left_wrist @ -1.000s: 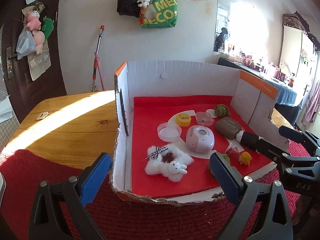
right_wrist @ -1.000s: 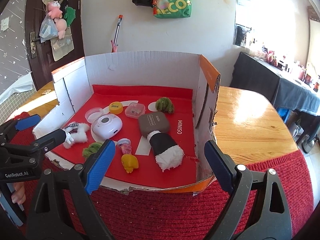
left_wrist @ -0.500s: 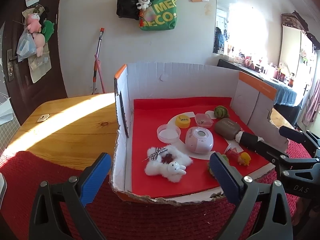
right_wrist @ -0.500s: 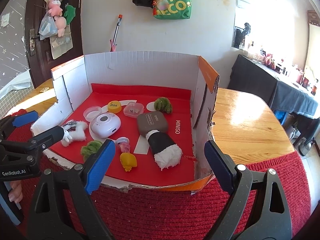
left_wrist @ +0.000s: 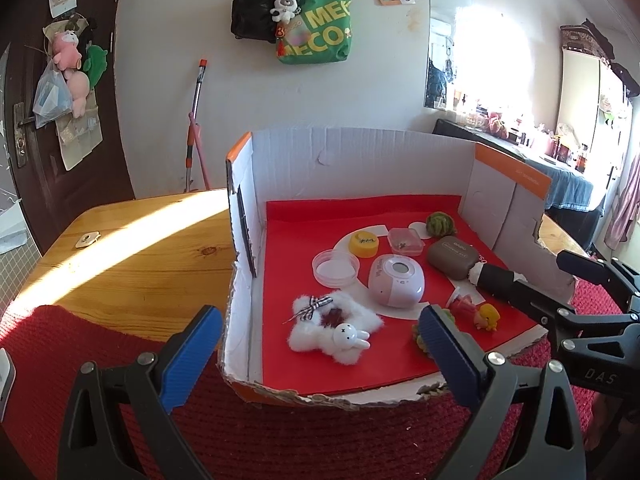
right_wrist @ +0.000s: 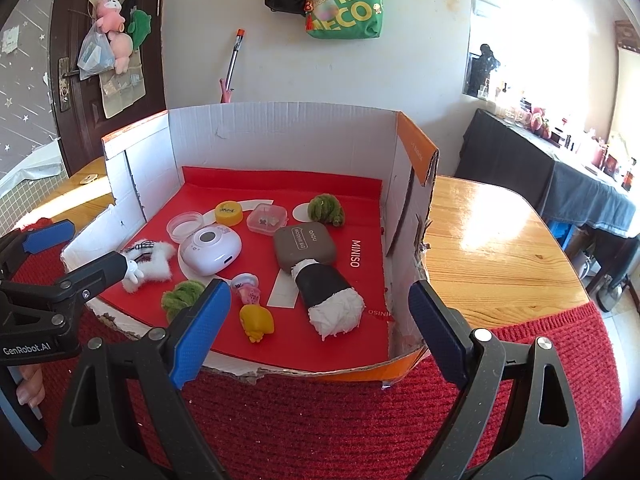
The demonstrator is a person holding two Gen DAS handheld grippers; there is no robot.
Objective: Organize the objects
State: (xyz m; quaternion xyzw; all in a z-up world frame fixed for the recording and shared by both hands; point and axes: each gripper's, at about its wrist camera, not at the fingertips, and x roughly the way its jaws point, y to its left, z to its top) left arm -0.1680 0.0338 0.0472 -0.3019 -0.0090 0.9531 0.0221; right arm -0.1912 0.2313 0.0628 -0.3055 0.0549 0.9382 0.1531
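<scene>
A wooden table (left_wrist: 132,248) carries a red knitted mat (right_wrist: 320,412), and on it stands a cardboard box (right_wrist: 280,140) with a low torn front edge and a red sheet (right_wrist: 280,188) on its floor. The left gripper (left_wrist: 320,348) hangs in front of the box's near left corner, its blue-padded jaws spread wide with nothing between them. Inside the box, from the left: a white fluffy toy (left_wrist: 336,330) with a small rabbit head and a checked bow lies near the front; behind it sit a clear round lid (left_wrist: 335,267) and a yellow cap (left_wrist: 363,243). A pale pink rounded gadget (left_wrist: 396,280) rests in the middle, with a small clear box (left_wrist: 406,240) behind it. Nearer the front lie a green fuzzy ball (right_wrist: 182,295), a small pink figure (right_wrist: 251,294) and a yellow figure (right_wrist: 256,322). Further right a brown case (right_wrist: 304,246) touches a black and white plush roll (right_wrist: 326,292), and a second green fuzzy ball (right_wrist: 326,209) sits towards the back. The right gripper (right_wrist: 318,320) hovers before the box's near right corner, jaws also released and empty.
</scene>
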